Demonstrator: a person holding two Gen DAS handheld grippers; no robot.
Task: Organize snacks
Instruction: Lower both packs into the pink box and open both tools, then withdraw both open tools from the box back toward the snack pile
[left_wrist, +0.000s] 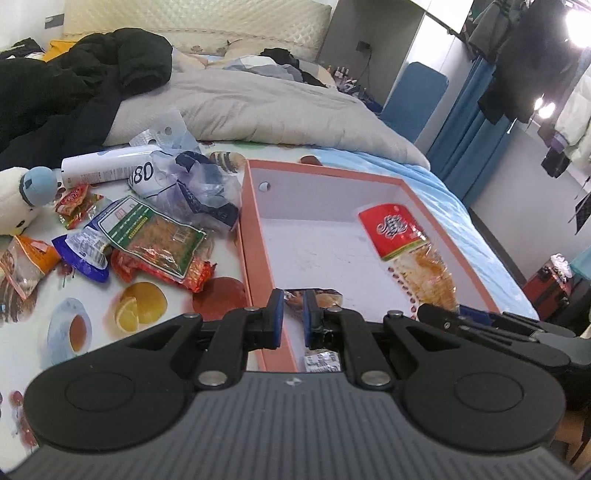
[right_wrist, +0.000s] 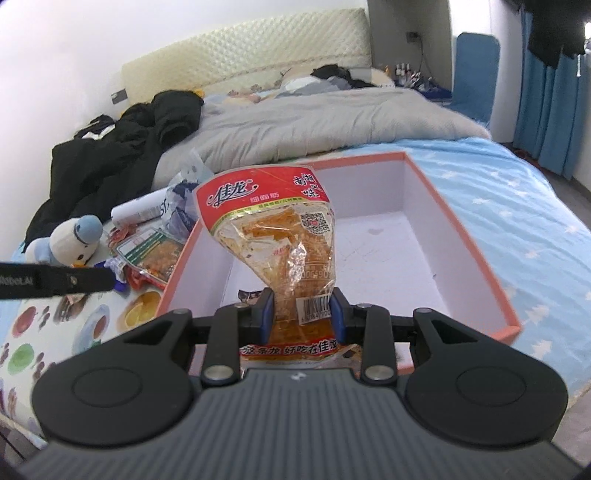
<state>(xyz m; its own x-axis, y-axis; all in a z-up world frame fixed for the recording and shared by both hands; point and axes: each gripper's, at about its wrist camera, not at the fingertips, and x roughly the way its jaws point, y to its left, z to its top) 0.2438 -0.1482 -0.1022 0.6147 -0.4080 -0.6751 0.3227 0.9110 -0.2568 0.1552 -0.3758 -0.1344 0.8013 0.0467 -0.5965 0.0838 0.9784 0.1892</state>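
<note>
- Over the near end of the pink-rimmed box (left_wrist: 255, 236), left wrist view: left gripper (left_wrist: 293, 317) has its blue pads nearly together with a narrow gap and nothing pinched; a small packet (left_wrist: 317, 297) lies on the box floor just past the tips.
- Same view: red-topped snack bag (left_wrist: 410, 243) hangs over the right side of the box, held from below by the right gripper (left_wrist: 480, 319), seen side-on.
- Loose snack pile (left_wrist: 155, 240) sits left of the box on the fruit-print sheet (left_wrist: 85, 325), with a white tube (left_wrist: 107, 168), crumpled plastic bag (left_wrist: 199, 188) and plush toy (left_wrist: 18, 199) mixed in.
- Right wrist view: right gripper (right_wrist: 302, 314) pinches the snack bag (right_wrist: 273, 229) at its lower, barcode end; bag stands upright above the box (right_wrist: 472, 243) interior.
- Judgement: step is placing this bag. Lower it until it lies flat on the floor, against a wall, clear of the small packet (right_wrist: 251, 295), then release. Letting go high risks it flopping onto the rim.
- Left gripper (right_wrist: 55, 282) enters at left edge, out of the drop path.
- Surface is a soft bed, so the box may tilt if pressed. Grey duvet (right_wrist: 332, 122), black jacket (right_wrist: 122, 155), padded headboard (right_wrist: 258, 51), blue curtains (right_wrist: 546, 110) behind.
</note>
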